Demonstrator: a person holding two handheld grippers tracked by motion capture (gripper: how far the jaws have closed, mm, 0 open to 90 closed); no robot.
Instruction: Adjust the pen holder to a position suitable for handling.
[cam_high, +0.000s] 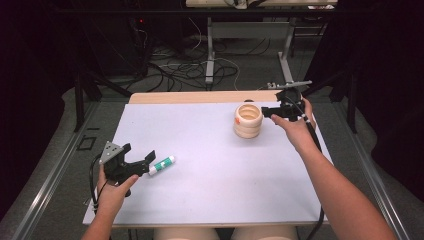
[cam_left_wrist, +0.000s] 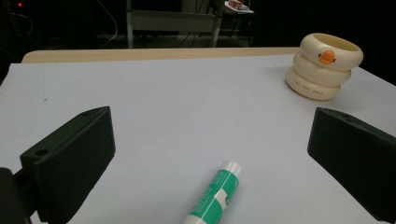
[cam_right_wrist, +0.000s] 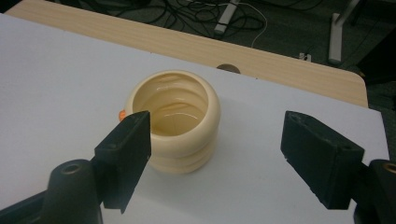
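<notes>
A cream ribbed cup (cam_high: 248, 120) with an orange duck bill stands upright at the far right of the white mat (cam_high: 215, 175). My right gripper (cam_high: 266, 112) hovers just to its right, pointing at it, open; in the right gripper view the cup (cam_right_wrist: 175, 112) sits a little beyond the jaws, behind the left one, and the right gripper (cam_right_wrist: 217, 130) holds nothing. A green-and-white glue stick (cam_high: 162, 164) lies on the mat at the near left. My left gripper (cam_high: 140, 151) is open beside it; the glue stick (cam_left_wrist: 215, 193) lies between the spread jaws, untouched. The cup (cam_left_wrist: 324, 65) shows far off.
The mat covers a wooden table whose bare far edge (cam_high: 200, 96) shows behind the cup. Cables and metal desk legs (cam_high: 210, 55) lie on the floor beyond. Dark metal rails (cam_high: 50, 180) run along the table's left side.
</notes>
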